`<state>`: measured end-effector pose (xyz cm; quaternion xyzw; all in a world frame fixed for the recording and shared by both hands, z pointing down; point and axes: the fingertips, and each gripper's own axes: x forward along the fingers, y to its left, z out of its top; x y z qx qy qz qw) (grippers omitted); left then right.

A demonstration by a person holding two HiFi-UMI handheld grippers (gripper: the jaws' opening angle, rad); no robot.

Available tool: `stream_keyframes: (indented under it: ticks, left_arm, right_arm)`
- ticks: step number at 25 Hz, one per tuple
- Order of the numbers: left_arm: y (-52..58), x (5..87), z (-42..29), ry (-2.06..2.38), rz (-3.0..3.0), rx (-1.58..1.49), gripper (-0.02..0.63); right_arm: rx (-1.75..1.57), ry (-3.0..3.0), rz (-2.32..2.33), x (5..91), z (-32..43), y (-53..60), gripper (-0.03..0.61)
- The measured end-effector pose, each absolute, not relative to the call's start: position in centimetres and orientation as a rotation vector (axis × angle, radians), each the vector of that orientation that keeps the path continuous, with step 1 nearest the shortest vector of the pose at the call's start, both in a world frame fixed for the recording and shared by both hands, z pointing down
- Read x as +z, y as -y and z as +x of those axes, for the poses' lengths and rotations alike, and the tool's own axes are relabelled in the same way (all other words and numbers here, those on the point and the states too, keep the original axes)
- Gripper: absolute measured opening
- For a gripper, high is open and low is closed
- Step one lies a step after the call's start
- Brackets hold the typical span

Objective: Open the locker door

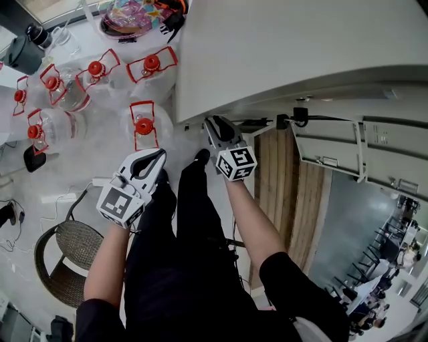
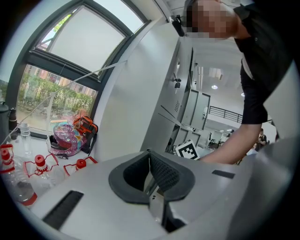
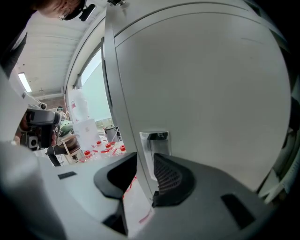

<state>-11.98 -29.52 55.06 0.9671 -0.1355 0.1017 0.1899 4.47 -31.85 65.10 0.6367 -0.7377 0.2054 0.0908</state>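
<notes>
The grey locker (image 1: 301, 40) fills the upper right of the head view. My right gripper (image 1: 215, 124) reaches up to its lower edge. In the right gripper view the locker door (image 3: 211, 93) stands edge-on, and its thin edge runs down between the jaws of the right gripper (image 3: 145, 176), which close on it just below the recessed handle (image 3: 156, 138). My left gripper (image 1: 155, 157) hangs lower left, apart from the locker. In its own view the left gripper (image 2: 150, 161) has its pads touching, with nothing between them.
Several clear water bottles with red caps (image 1: 144, 123) stand on the floor to the left. A wicker chair (image 1: 67, 260) is at lower left. More grey lockers (image 1: 374, 153) line the right. A colourful bag (image 1: 134, 17) lies at the top.
</notes>
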Motion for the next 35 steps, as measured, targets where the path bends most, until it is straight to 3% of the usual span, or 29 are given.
stream_keyframes:
  ticks: [35]
  left_arm:
    - [29.1, 54.5, -13.1, 0.378, 2.726, 0.26, 0.017]
  right_arm:
    - [0.542, 2.13, 1.86, 65.2, 4.4, 31.7, 0.07]
